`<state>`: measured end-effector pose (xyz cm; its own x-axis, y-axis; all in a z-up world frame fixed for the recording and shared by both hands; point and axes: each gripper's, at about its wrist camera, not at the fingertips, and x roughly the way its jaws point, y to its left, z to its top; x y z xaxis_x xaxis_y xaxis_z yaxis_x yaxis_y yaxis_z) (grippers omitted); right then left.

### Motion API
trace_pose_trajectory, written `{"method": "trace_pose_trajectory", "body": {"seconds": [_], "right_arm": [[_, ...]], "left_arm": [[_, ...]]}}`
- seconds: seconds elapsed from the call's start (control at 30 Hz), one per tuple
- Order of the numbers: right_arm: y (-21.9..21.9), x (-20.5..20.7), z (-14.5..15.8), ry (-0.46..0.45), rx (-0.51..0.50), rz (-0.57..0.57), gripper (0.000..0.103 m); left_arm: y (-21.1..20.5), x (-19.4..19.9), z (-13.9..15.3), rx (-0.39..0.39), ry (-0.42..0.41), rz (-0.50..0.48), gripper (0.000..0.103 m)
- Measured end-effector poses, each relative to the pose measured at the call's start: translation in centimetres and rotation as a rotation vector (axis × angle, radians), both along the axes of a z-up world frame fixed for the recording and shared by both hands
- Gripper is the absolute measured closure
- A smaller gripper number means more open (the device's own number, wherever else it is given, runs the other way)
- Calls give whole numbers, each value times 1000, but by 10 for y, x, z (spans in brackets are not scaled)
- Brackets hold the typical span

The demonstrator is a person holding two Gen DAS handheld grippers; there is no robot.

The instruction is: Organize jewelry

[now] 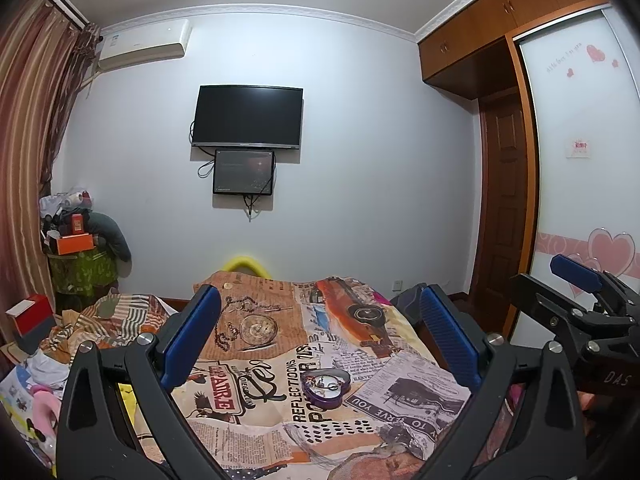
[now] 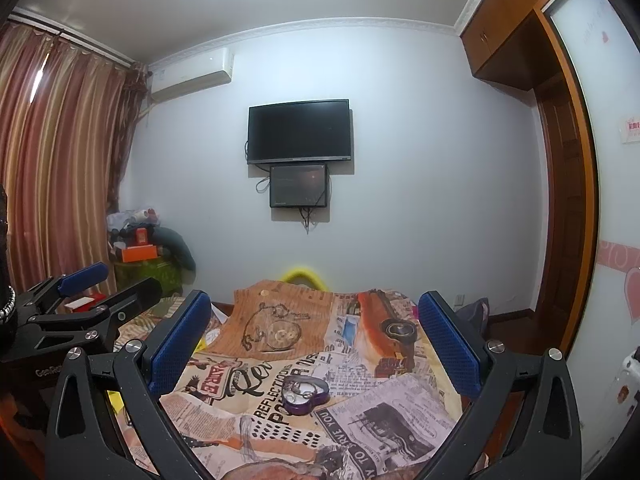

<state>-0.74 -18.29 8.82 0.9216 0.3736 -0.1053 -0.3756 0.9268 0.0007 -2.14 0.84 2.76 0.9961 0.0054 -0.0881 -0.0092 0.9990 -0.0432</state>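
Note:
A purple heart-shaped jewelry box (image 1: pixel 326 389) lies open on the printed bedspread (image 1: pixel 256 412), with small silvery jewelry pieces inside. It also shows in the right wrist view (image 2: pixel 305 394). My left gripper (image 1: pixel 320 324) is open and empty, held above the bed a little behind the box. My right gripper (image 2: pixel 316 328) is open and empty too, at about the same height. The right gripper shows at the right edge of the left wrist view (image 1: pixel 580 292), and the left gripper shows at the left of the right wrist view (image 2: pixel 104 284).
The bedspread (image 2: pixel 400 412) covers a bed with clutter and plush toys (image 1: pixel 40 404) at its left side. A wall-mounted TV (image 1: pixel 248 117) faces me. A wardrobe (image 1: pixel 580 140) stands at the right, curtains (image 2: pixel 52 160) and a piled laundry basket (image 1: pixel 80 252) at the left.

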Motion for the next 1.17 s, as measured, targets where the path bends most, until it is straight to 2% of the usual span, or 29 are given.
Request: {"method": "trace_pose_trajectory", "body": {"seconds": [0.63,1.17], "right_arm": [[-2,1,0,8,9,-5,0],[-1,7,-3,36,9,-15,0]], "left_arm": [[-5,3,-1,23,19,-27,3],[-1,9,-4,11,27,-22,2]]}}
